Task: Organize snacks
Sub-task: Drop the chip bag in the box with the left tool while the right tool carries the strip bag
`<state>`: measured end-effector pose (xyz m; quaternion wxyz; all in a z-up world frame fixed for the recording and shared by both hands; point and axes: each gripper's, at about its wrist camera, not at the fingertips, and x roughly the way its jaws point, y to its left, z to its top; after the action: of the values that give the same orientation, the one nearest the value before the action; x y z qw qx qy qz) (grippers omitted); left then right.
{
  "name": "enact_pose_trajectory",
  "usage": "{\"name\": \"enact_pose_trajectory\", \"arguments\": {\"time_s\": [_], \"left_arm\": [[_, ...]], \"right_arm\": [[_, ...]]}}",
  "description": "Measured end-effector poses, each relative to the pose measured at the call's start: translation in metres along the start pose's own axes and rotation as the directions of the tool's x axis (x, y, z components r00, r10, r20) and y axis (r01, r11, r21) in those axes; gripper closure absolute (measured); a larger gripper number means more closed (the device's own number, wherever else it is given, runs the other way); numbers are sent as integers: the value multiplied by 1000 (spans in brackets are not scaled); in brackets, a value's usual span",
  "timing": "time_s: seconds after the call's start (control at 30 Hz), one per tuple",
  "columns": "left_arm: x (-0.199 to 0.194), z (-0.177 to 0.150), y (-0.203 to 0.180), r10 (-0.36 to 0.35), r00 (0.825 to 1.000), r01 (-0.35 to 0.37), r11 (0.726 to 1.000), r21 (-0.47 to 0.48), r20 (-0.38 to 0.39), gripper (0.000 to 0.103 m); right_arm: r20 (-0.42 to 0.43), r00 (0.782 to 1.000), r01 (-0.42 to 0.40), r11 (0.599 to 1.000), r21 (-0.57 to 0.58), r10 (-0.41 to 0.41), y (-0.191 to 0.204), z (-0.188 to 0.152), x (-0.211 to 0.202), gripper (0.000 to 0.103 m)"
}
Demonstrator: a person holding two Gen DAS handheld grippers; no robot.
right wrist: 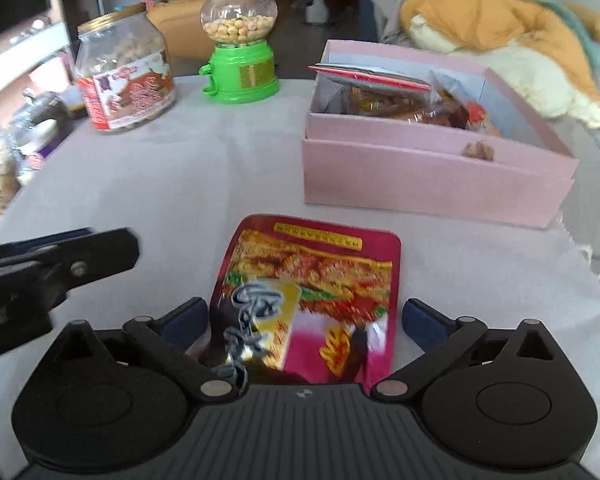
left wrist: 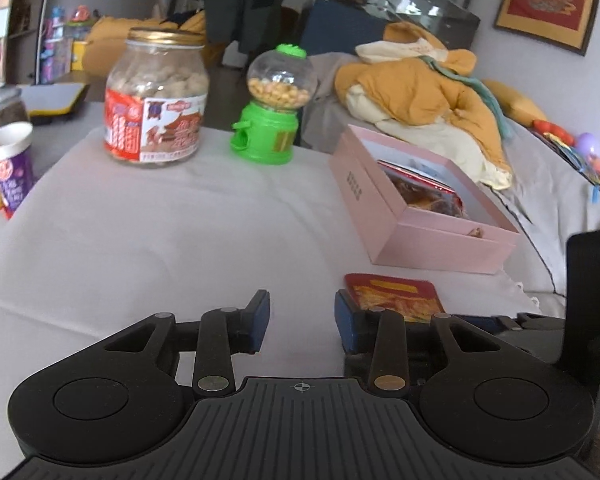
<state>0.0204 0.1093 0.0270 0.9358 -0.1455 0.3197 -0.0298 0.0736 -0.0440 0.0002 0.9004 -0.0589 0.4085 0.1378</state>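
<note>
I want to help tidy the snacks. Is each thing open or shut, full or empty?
Pink box: open, snack packets inside.
Jar: lid on, over half full.
Candy machine: capped, part full.
Red packet: flat on cloth, between right fingers.
Left gripper: empty.

wall (left wrist: 488,40): pale | framed picture (left wrist: 548,4): red | sofa (left wrist: 548,168): grey

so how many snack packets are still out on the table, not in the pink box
1: the red snack packet lies flat on the tablecloth in front of the pink box, between the right gripper's open fingers. Others are already in the box, some possibly hidden.
</note>
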Motion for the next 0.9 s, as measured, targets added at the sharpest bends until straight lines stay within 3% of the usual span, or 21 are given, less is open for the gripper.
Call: {"name": "enact_pose_trajectory", "arguments": {"time_s": [0.1,0.17,0.37,0.5,0.67,0.73,0.8,0.87,0.9], "left_arm": [[-4,-2,5,-19,1000,19,1000,-14,-2,63],[-6,-4,5,-45,999,45,999,-27,-4,63],[-15,-19,0,-107,994,106,993,-46,-21,63],[-11,-26,-13,-134,990,133,991,-33,-52,63],[-10,-29,-33,-154,985,155,988,3,-78,63],[-10,-27,-40,-156,985,157,987,15,-70,63],[-8,-22,-48,-160,986,161,987,22,-50,63],[-5,-18,-54,-157,987,157,987,30,-22,63],[-2,-16,-56,-148,989,149,988,38,-12,63]], "right_arm": [[-9,1000,-8,1000,-3,8,1,3,3,0],[-35,998,-58,998,-37,57,-4,4,0,0],[-71,987,-149,981,-121,141,-37,-15,-38,29],[-48,990,-136,986,-98,131,-66,-22,-66,32],[45,992,-114,992,-62,117,-93,-16,-99,34],[137,985,-99,994,-50,105,-103,-3,-122,34],[246,965,-76,996,-44,85,-108,17,-142,33],[358,932,-57,998,-24,62,-112,51,-155,33],[395,917,-50,999,-17,53,-114,67,-155,28]]}}
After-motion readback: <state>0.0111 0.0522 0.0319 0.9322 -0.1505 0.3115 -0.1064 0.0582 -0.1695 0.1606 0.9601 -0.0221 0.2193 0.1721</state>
